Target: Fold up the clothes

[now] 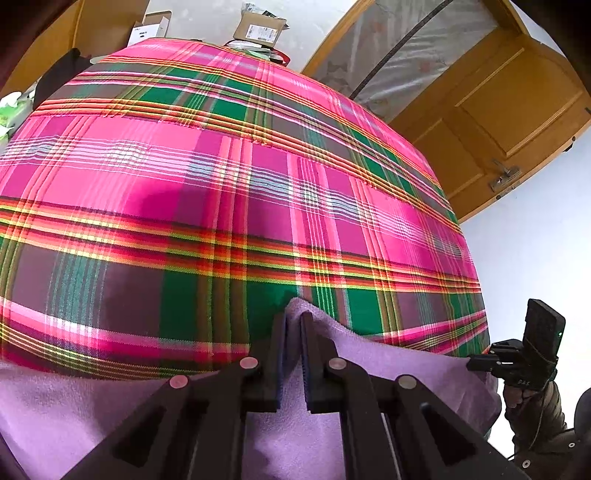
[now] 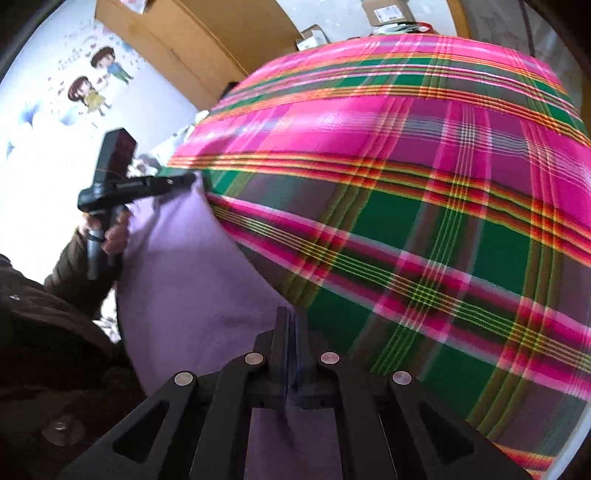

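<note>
A lilac cloth (image 1: 369, 354) hangs stretched over the near edge of a table draped in pink and green plaid (image 1: 236, 177). My left gripper (image 1: 293, 319) is shut on the cloth's top edge, with a fold bunched between its pads. The right wrist view shows the same cloth (image 2: 184, 280) running from my left gripper (image 2: 190, 180), at the upper left, down to my right gripper (image 2: 291, 317). The right gripper's fingers are pressed together on the cloth's edge. In the left wrist view my right gripper (image 1: 472, 363) meets the cloth's right end.
The plaid cover (image 2: 424, 221) fills most of both views. Cardboard boxes (image 1: 258, 31) stand beyond the table's far edge. A wooden door (image 1: 498, 122) is at the right. A person's hand and dark sleeve (image 2: 74, 258) hold the left gripper's handle, before a wall with cartoon stickers (image 2: 92, 85).
</note>
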A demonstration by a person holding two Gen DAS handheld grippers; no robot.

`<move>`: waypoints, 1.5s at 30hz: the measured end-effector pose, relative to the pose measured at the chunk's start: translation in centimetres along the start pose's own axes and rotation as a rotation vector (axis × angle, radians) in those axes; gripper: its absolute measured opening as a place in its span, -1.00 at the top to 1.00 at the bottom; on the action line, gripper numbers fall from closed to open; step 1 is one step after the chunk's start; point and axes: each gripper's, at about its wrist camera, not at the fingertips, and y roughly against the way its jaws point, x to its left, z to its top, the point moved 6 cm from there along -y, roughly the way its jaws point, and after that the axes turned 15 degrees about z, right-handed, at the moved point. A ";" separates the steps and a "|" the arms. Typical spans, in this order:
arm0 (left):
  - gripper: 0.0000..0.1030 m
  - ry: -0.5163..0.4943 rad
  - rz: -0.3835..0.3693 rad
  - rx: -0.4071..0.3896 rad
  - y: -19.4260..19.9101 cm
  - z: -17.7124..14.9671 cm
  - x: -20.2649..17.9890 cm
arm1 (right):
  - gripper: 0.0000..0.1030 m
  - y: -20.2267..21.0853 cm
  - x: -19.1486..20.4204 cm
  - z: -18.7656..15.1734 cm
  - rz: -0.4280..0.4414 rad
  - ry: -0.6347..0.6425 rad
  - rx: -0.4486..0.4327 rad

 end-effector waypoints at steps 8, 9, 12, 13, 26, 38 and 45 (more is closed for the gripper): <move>0.81 0.014 0.019 0.011 0.5 -0.2 0.0 | 0.57 1.1 0.0 -0.1 -0.152 -0.016 -0.062; 0.80 0.015 0.020 0.009 0.7 -0.3 0.0 | 0.51 1.6 0.0 -0.1 -0.187 -0.023 -0.084; 0.74 0.012 0.022 -0.007 2.0 -1.1 0.1 | 0.51 3.9 1.2 -1.1 -0.251 -0.009 -0.166; 0.73 0.005 0.024 -0.015 2.4 -1.4 0.2 | 0.50 4.4 1.6 -1.7 -0.279 0.001 -0.175; 0.59 -0.095 -0.031 -0.014 6.3 -7.5 -2.6 | 0.39 9.8 0.0 -10.0 -0.556 -0.144 -0.305; 0.56 -0.225 -0.089 0.076 4.3 -11.8 -8.6 | 0.13 12.0 -2.6 -12.4 -0.657 -0.240 -0.396; 0.54 -0.235 -0.087 0.091 3.5 -12.3 -9.6 | 0.07 12.6 -3.8 -12.7 -0.678 -0.270 -0.439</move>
